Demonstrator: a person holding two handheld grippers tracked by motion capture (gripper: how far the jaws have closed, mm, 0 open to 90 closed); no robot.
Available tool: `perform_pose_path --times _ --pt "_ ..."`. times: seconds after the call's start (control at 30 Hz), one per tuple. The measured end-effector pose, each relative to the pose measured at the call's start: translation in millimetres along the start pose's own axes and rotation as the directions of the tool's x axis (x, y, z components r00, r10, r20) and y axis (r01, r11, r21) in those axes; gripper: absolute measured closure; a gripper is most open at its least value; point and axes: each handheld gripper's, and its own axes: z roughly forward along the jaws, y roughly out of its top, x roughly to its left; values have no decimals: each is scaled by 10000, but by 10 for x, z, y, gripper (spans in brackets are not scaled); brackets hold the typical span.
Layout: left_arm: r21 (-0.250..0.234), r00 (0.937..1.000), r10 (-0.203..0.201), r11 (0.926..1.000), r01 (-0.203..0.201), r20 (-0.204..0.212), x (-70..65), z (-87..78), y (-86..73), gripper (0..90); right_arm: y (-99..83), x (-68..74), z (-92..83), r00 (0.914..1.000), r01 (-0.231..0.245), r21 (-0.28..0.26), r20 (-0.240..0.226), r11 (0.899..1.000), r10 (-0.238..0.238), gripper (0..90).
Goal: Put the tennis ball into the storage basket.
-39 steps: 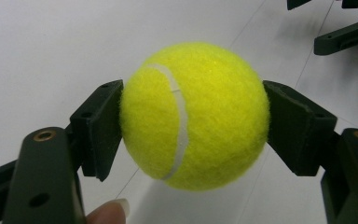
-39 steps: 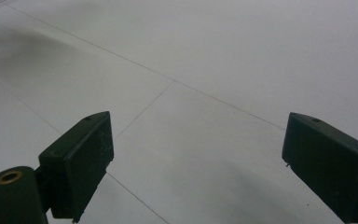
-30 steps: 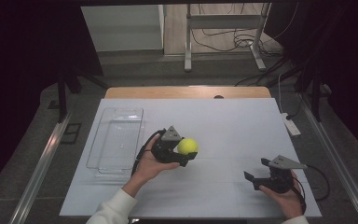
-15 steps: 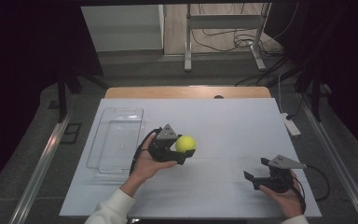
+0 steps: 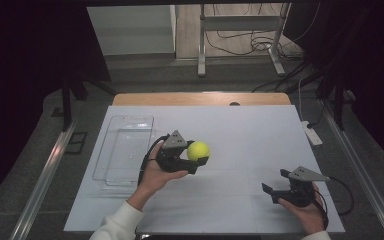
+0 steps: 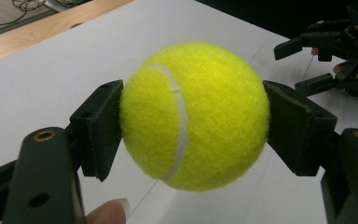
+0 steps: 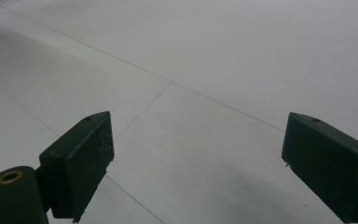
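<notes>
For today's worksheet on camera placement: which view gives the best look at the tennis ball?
The left gripper view: the tennis ball is close up, seam visible, pinched between the left hand-held gripper's pads. In the high view it is a small yellow dot. The right gripper view looks across the white table.

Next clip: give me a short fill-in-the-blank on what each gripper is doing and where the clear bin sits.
1. The left gripper has its jaws shut on a yellow ____ ball.
2. The right gripper has its jaws ____, with nothing between them.
3. In the high view, the clear plastic bin lies to the ____ of the ball.

Missing words: tennis; open; left
</notes>
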Motion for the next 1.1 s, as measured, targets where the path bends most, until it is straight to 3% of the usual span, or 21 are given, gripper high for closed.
perform_pose_path --times 0.5,1.1 --pt "-466 9999 -71 9989 67 -88 -6 -132 27 265 29 11 35 9999 115 -62 -23 9999 -116 93" --pt "-1018 9998 -31 9948 9 -210 -5 -264 115 265 -6 4 -48 10000 0 -151 42 9999 0 93"
